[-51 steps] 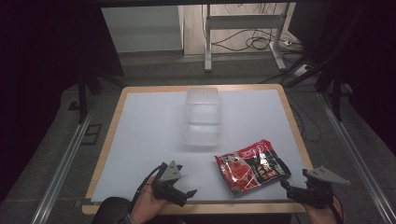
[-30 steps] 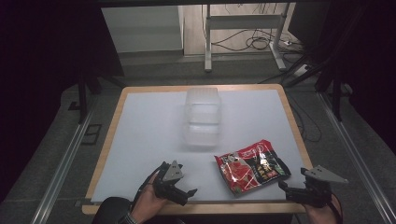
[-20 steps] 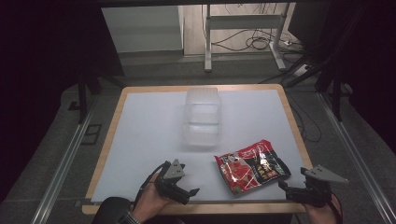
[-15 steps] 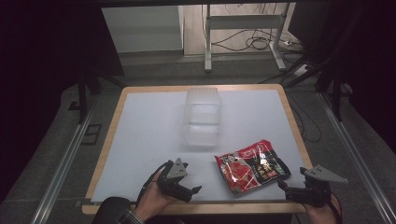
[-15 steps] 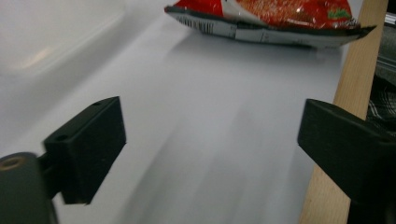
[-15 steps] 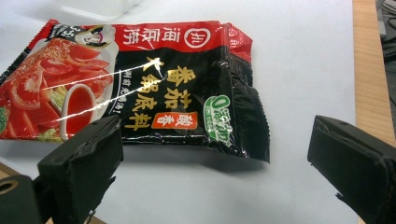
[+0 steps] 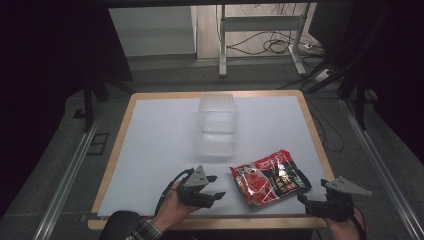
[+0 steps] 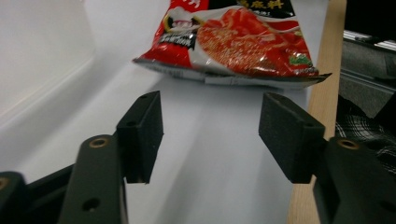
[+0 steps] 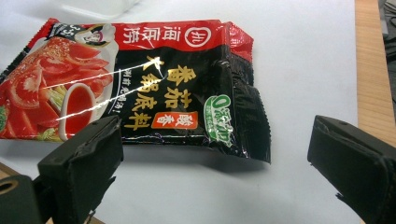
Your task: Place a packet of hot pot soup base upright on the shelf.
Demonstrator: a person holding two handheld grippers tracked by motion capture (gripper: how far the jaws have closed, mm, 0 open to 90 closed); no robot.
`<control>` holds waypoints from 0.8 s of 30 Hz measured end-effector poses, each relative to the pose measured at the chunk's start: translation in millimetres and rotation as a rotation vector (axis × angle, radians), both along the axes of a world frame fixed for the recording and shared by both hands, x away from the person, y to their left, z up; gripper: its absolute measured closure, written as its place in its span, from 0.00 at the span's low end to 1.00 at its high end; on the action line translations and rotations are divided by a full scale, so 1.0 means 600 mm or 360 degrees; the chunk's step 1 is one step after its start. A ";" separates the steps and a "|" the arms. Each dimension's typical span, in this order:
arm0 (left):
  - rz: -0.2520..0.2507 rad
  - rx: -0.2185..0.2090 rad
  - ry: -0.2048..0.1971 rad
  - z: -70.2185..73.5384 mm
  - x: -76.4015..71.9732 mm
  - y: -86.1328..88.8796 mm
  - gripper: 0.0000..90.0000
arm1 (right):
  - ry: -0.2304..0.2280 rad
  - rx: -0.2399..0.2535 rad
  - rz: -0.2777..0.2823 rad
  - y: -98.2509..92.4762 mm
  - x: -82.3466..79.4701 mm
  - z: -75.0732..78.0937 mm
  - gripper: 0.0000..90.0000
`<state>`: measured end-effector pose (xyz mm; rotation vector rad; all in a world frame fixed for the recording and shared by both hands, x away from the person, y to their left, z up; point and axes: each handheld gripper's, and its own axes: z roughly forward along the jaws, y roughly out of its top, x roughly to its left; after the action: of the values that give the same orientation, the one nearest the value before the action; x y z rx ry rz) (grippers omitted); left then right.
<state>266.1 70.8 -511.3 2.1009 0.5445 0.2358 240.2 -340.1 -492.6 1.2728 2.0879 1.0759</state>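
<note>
Item: sauce packet (image 7: 270, 178), lying flat at the worktop's (image 7: 155, 145) five o'clock, clear container (image 7: 217, 125) beyond. I am holding my left hand-held gripper (image 7: 210, 187) and right hand-held gripper (image 7: 312, 204) spread, flanking it, likely readying a grasp.

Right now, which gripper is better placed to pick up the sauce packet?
Probably the left gripper: it sits open on the table beside the sauce packet, facing its edge. The right gripper, also open, hangs off the table's corner.
</note>
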 end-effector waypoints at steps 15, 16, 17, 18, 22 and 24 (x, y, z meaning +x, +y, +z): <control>-0.0121 -0.0059 0.0007 -0.002 0.033 -0.051 0.82 | 0.0017 -0.0009 -0.0030 -0.004 0.003 -0.003 0.04; -0.0129 -0.0066 0.0006 -0.002 0.035 -0.056 0.85 | 0.0017 -0.0009 -0.0029 -0.003 0.003 -0.003 0.04; -0.0136 -0.0071 0.0006 -0.002 0.037 -0.059 0.85 | 0.0017 -0.0009 -0.0029 -0.003 0.003 -0.003 0.04; -0.0143 -0.0079 0.0000 -0.001 0.040 -0.065 0.88 | 0.0017 -0.0008 -0.0029 -0.003 0.003 -0.003 0.04; -0.0161 -0.0115 0.0008 0.000 0.051 -0.082 0.99 | 0.0016 -0.0014 -0.0024 -0.003 0.003 -0.003 0.04; -0.0168 -0.0144 0.0025 -0.001 0.058 -0.094 1.00 | 0.0012 -0.0010 -0.0023 -0.003 0.003 -0.003 0.04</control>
<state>300.8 14.4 -511.9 2.0384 0.4438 0.1319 241.9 -341.9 -494.2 1.2888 2.0827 1.0593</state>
